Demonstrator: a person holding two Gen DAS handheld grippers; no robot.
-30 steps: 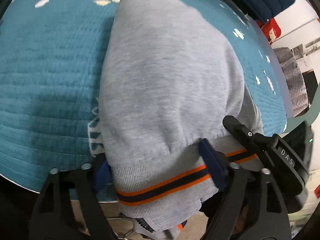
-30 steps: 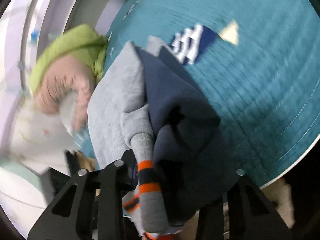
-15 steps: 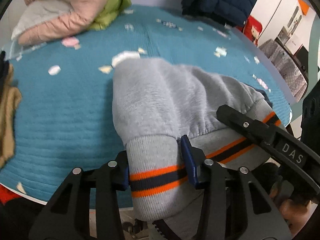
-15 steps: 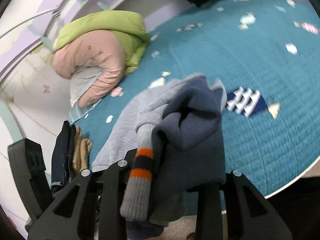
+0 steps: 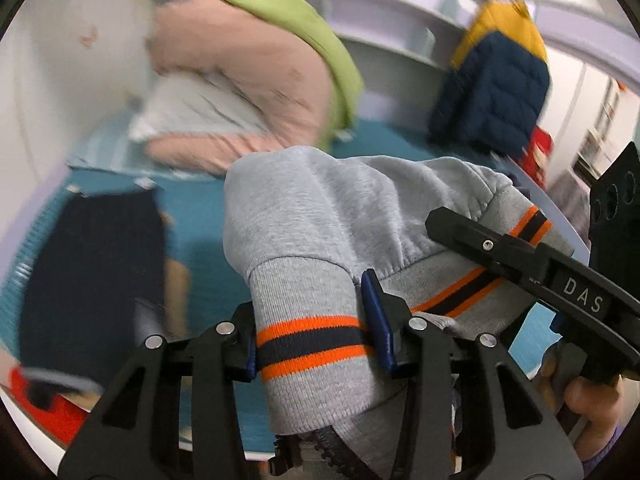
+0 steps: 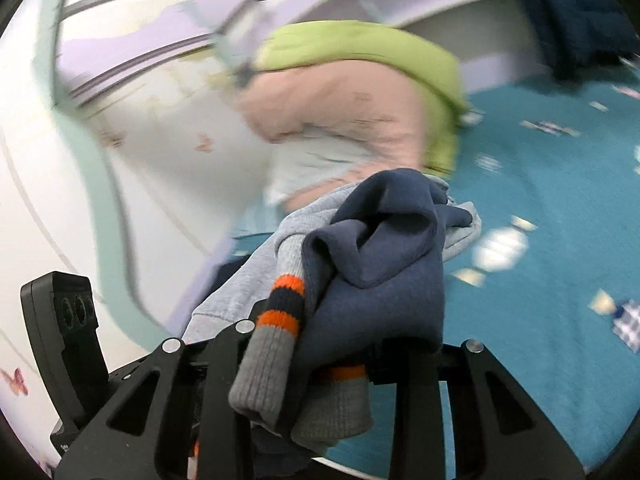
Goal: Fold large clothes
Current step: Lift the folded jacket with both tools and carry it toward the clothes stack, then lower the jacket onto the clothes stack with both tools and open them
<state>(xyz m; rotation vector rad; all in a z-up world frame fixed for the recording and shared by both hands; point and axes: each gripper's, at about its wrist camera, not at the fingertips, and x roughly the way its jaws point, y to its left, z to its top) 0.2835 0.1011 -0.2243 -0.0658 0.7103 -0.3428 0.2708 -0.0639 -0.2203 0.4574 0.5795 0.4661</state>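
A grey sweatshirt (image 5: 320, 216) with an orange and navy striped ribbed hem and a navy inner part (image 6: 384, 248) is bunched up and lifted above the teal bedspread (image 6: 560, 216). My left gripper (image 5: 312, 344) is shut on the ribbed hem. My right gripper (image 6: 312, 344) is shut on a striped cuff and the navy fabric. The right gripper's body (image 5: 560, 292) shows at the right of the left wrist view, close beside the hem.
A pile of pink, white and green padded jackets (image 5: 256, 76) lies at the back left of the bed. A navy and yellow jacket (image 5: 496, 84) hangs at the back right. Dark folded clothes (image 5: 92, 280) lie at the left. A white wall (image 6: 60, 200) stands left.
Both grippers have lifted the sweatshirt off the bed and tilted up, so the views now face the back of the bed and the wall. Both grips have held.
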